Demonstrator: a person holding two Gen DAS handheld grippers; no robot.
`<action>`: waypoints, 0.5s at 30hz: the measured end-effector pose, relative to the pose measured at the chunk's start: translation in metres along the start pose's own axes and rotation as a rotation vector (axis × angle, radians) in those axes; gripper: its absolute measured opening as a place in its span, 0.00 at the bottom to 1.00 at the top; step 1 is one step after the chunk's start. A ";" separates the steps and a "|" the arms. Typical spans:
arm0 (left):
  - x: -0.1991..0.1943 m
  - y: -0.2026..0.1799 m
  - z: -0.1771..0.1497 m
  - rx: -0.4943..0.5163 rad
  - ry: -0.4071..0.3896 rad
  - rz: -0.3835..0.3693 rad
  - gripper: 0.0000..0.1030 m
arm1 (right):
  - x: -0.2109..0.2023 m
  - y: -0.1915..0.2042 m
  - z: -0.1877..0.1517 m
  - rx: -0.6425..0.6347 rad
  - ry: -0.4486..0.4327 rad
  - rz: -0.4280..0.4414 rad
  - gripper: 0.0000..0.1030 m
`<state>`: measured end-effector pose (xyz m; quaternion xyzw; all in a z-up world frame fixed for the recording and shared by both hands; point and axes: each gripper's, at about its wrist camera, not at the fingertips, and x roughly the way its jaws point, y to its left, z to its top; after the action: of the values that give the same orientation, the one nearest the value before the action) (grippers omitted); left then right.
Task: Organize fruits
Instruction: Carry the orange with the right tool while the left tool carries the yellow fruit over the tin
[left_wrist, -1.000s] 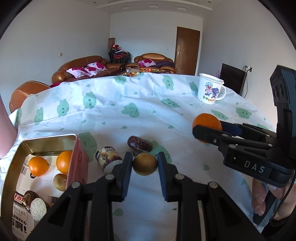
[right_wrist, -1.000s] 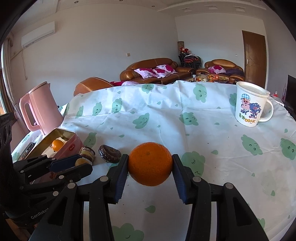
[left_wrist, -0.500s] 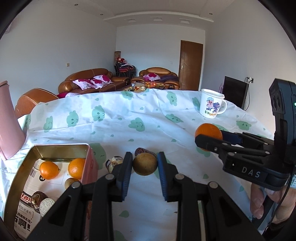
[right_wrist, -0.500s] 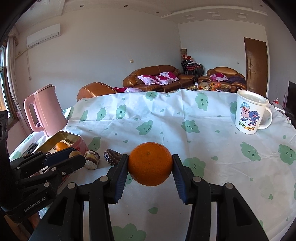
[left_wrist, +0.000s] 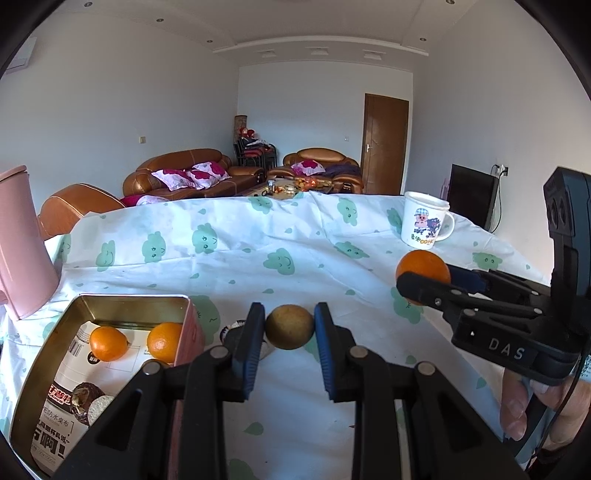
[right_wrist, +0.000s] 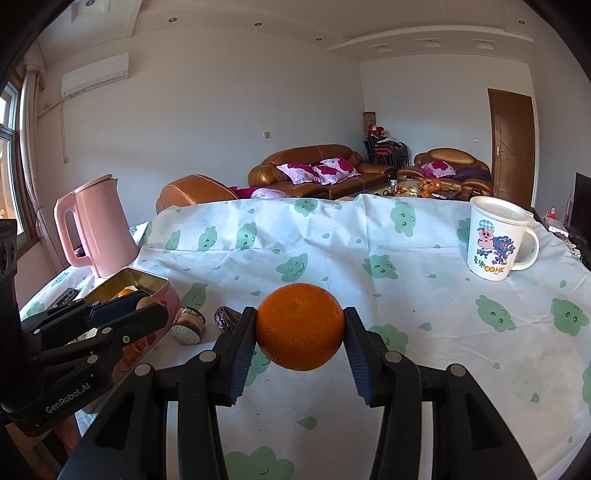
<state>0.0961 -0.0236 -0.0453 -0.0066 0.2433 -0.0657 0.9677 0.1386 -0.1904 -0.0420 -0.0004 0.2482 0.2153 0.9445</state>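
Two fruits pinched — left hand-held gripper (left_wrist: 290, 328) holds a dull-brown one (left_wrist: 290, 331), right (right_wrist: 300, 328) an orange (right_wrist: 300, 326).

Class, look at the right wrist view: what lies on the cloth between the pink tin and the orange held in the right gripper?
Two snacks: a round cake beside the pink tin, then a dark chocolate pastry nearer the orange. The right wrist view shows this.

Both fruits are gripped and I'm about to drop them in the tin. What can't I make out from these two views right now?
- Tin floor, near corner: hidden by the left hand-held gripper in the left wrist view.
- Tin contents, right wrist view: mostly hidden by its wall and the left hand-held gripper.
- Snacks beside the tin: nearly hidden behind the brown fruit in the left view.
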 end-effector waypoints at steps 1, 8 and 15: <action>-0.001 0.000 0.000 0.000 -0.004 -0.001 0.28 | -0.001 0.000 0.000 -0.001 -0.004 -0.001 0.47; -0.006 -0.001 0.000 0.003 -0.029 0.006 0.28 | -0.008 0.002 -0.001 -0.005 -0.037 0.000 0.47; -0.012 -0.002 0.000 0.009 -0.064 0.014 0.28 | -0.014 0.005 -0.001 -0.023 -0.070 0.001 0.47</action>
<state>0.0851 -0.0239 -0.0400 -0.0028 0.2120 -0.0599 0.9754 0.1251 -0.1912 -0.0362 -0.0035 0.2126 0.2185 0.9524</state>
